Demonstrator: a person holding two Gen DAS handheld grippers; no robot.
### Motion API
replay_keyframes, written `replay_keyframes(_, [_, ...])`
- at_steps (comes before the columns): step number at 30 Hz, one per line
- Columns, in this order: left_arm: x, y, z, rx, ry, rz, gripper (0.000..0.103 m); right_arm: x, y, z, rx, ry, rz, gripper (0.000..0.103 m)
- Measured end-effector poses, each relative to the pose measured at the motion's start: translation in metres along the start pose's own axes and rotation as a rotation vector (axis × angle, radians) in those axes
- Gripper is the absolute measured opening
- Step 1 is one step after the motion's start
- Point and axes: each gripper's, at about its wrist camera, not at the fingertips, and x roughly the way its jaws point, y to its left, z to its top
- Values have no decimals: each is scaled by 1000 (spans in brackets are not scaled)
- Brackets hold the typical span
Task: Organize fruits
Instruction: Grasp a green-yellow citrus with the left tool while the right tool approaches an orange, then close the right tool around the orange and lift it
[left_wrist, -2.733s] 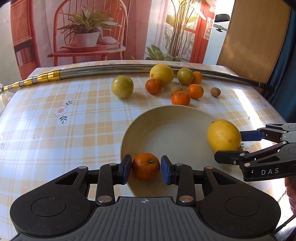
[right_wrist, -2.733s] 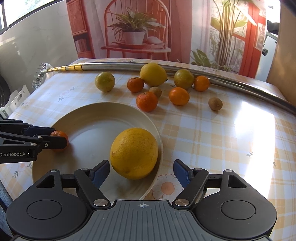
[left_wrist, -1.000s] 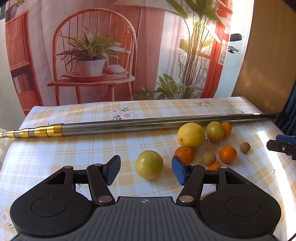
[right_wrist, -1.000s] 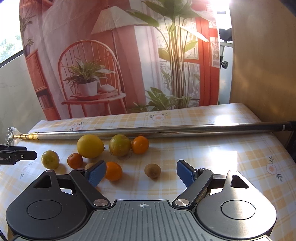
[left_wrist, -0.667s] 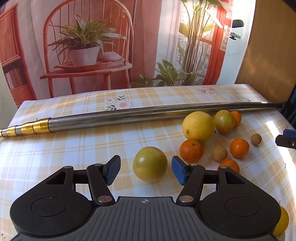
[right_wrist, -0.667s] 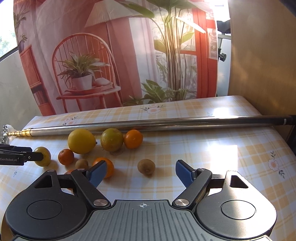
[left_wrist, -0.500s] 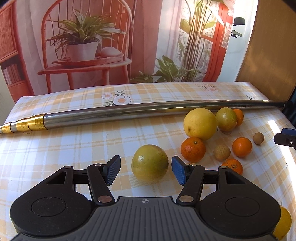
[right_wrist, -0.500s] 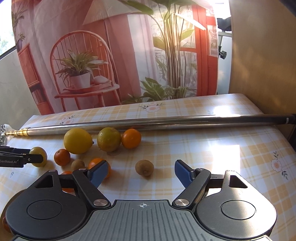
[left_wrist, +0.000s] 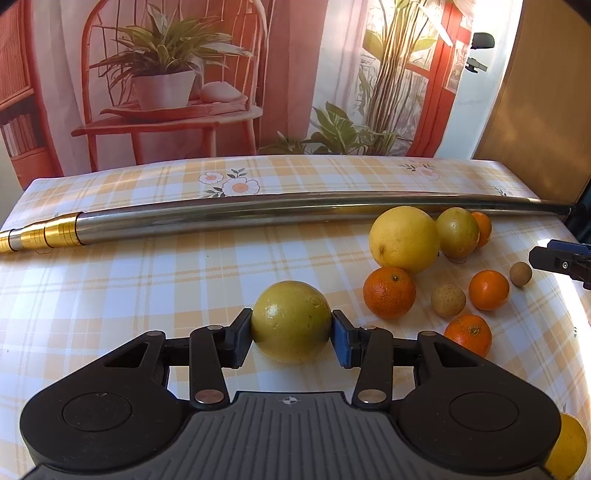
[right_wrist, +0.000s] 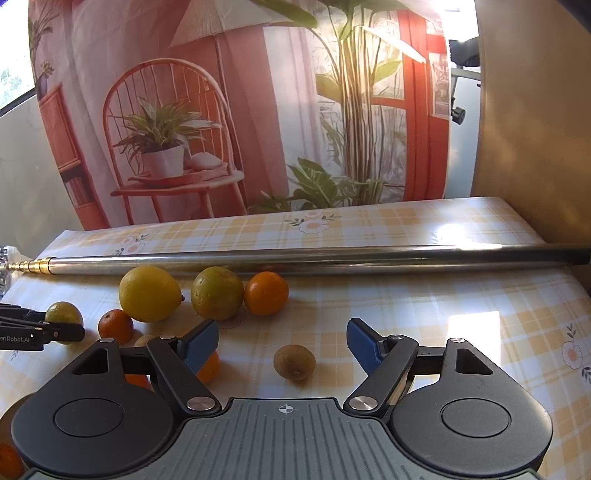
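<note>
Pinching the green citrus (left_wrist: 291, 320) in my left gripper (left_wrist: 291, 338); only the right view shows my right gripper (right_wrist: 282, 345) spread around the kiwi (right_wrist: 294, 361)

Strong sunlight pours in from the right, glaring white off the glossy yellow-checked tablecloth (right_wrist: 476, 325). Pictures are sharp; the long silver metal pole (left_wrist: 258, 214) bows with fisheye distortion.

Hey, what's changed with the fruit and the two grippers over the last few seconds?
Both left the bowl. The left hand-held gripper released its small orange there, crossed to the yellow-green citrus and closed on it. The right hand-held gripper stays open, now framing the kiwi. The metal pole hasn't moved.
</note>
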Motion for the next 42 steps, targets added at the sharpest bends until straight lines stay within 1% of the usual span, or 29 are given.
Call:
replay_keyframes(4, [-5, -3, -3, 22, -3, 13, 46, 3, 3, -1, 6, 9, 27, 72])
replay_keyframes(8, [-13, -3, -6, 19, -11, 8, 45, 6, 8, -2, 0, 39, 61, 63])
replay_keyframes(13, [-25, -1, -11, -7, -35, 0, 44, 6, 23, -3, -52, 49, 102, 58])
replay_keyframes(18, [-29, -3, -16, -1, -31, -1, 44, 12, 37, -2, -93, 71, 125, 53])
replay_keyframes(25, [-31, 0, -21, -11, -25, -9, 44, 22, 50, -9, -138, 104, 131, 50])
replay_keyframes(31, [-21, 5, -21, -51, 11, -18, 44, 27, 55, -10, -147, 112, 136, 50])
replay_keyframes(42, [-24, 3, -23, -44, -6, -13, 44, 33, 52, -11, -122, 120, 133, 46])
